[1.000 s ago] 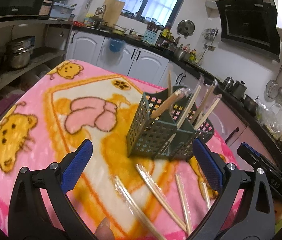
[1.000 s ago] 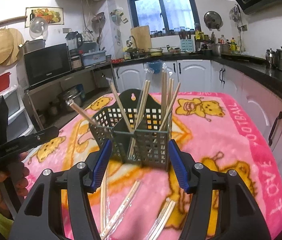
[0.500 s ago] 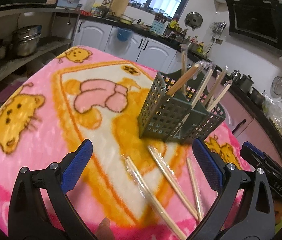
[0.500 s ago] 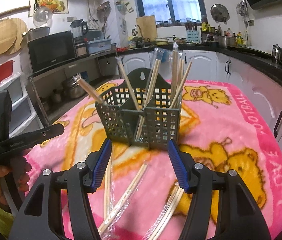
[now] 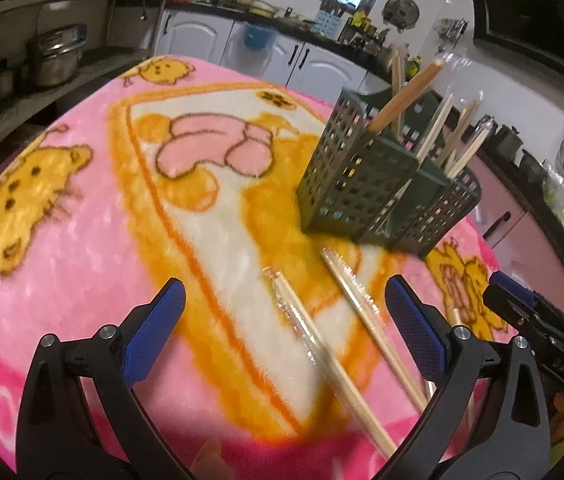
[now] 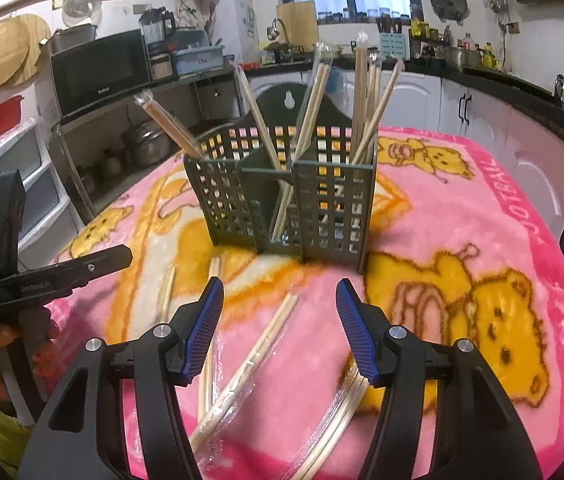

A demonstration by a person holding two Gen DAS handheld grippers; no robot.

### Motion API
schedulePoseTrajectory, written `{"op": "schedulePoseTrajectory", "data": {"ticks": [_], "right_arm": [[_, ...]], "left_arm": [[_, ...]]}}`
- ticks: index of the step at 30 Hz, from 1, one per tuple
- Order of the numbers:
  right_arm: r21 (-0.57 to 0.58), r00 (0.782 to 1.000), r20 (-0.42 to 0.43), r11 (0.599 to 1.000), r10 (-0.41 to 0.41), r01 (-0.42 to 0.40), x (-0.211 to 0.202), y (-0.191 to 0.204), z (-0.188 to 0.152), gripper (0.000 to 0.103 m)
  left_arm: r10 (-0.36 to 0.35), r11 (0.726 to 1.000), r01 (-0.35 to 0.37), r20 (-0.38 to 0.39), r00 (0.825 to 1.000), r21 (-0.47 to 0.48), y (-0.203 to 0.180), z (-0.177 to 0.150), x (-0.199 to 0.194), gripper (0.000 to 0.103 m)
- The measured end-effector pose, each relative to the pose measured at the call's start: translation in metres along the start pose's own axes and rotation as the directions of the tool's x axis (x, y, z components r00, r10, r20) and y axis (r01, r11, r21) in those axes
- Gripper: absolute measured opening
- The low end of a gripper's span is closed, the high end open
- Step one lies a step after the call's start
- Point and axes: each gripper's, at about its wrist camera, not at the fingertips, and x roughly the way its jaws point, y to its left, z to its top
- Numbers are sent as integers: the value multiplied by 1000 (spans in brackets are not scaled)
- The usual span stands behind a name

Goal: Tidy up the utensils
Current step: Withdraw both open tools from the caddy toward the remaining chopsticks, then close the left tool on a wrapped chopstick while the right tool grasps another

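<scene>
A dark green slotted utensil holder (image 5: pixel 377 196) (image 6: pixel 293 200) stands on the pink blanket with several wrapped chopstick pairs upright in it. More wrapped chopsticks (image 5: pixel 321 344) (image 6: pixel 250 368) lie flat on the blanket in front of it. My left gripper (image 5: pixel 282 316) is open, hovering low over two of the loose pairs, nothing between its blue pads. My right gripper (image 6: pixel 280 320) is open too, above the loose pairs near the holder's front, holding nothing. In the right wrist view the left gripper's body shows at the left edge in a hand (image 6: pixel 6 344).
A pink cartoon blanket (image 5: pixel 82 248) (image 6: pixel 481 264) covers the table. Kitchen counters, white cabinets (image 6: pixel 441 104), a microwave (image 6: pixel 102 68) and shelves with pots (image 5: pixel 50 60) ring the table. Another chopstick bundle (image 6: pixel 333 416) lies under the right finger.
Both grippers have come down and tipped toward the blanket, closer to the loose chopsticks. Neither gripper's gap has changed. The holder and chopsticks have stayed in place.
</scene>
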Motion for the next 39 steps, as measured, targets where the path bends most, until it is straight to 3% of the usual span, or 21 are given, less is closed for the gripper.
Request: {"op": "schedulePoseTrajectory", "data": {"ticks": [5,13,25,31,33,35,39], "right_arm": [[8,999,-42,1000,5,-4,13,-4,-3,56],[13,994,-108,1000,19,-17,36,-9,-4,56],[16,970,-238,999,45,-42,89,-9,8,56],[8,964,-266,1000,8,-6,106,-10,11,43],[6,965,-262,1000,-12,14,106,-11,12,34],[1,969,-247,1000,-21,21,104,-10,11,17],[18,977,-212,1000,15,-11,94,-12,10,10]], "left_arm": [[1,1000,-2,-41,999,-27,5,-3,11,84],[-43,999,41,-101,994,-20,0,-10,30,57],[-27,1000,26,-142,990,-8,-2,3,54,42],[-8,1000,9,-137,991,5,-4,6,60,36],[16,1000,-13,-132,991,23,-6,5,62,31],[30,999,-27,-130,991,28,-6,5,63,26],[49,998,-45,-129,990,33,-6,5,64,17]]}}
